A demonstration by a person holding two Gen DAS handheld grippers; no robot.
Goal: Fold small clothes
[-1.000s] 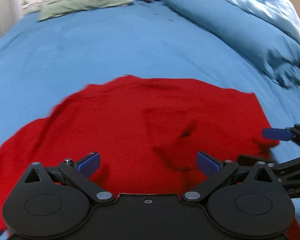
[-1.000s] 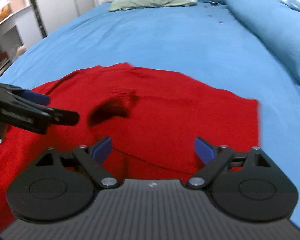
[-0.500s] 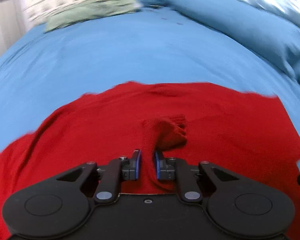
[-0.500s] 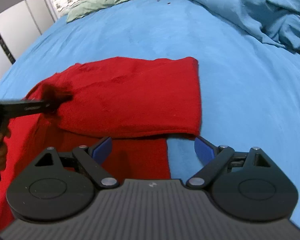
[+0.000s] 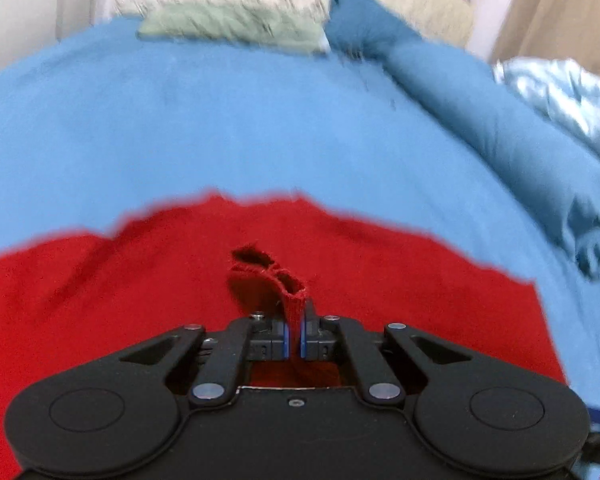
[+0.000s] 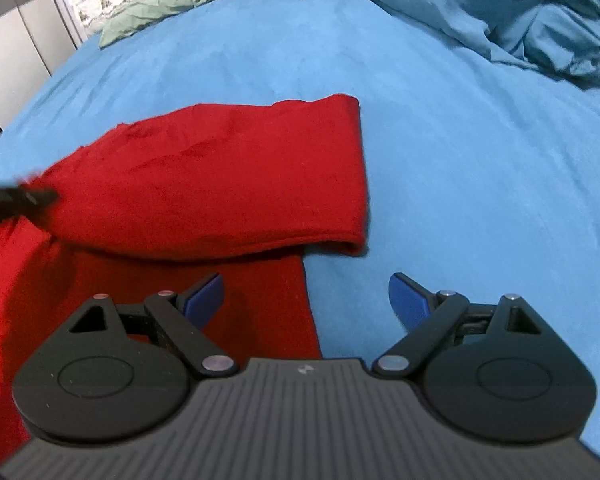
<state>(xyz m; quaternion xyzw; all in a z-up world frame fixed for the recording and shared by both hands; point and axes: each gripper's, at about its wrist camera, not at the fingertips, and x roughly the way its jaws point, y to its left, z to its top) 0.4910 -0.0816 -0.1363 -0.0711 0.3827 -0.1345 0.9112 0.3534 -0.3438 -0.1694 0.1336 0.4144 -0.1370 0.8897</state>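
Since a second ago the left gripper (image 5: 294,338) has clamped onto a pinch of the red garment (image 6: 220,184) and lifted it. The garment lies on the blue bed (image 6: 460,160), one part folded over the rest. The right gripper (image 6: 306,300) hovers spread wide over its near right edge, holding nothing.
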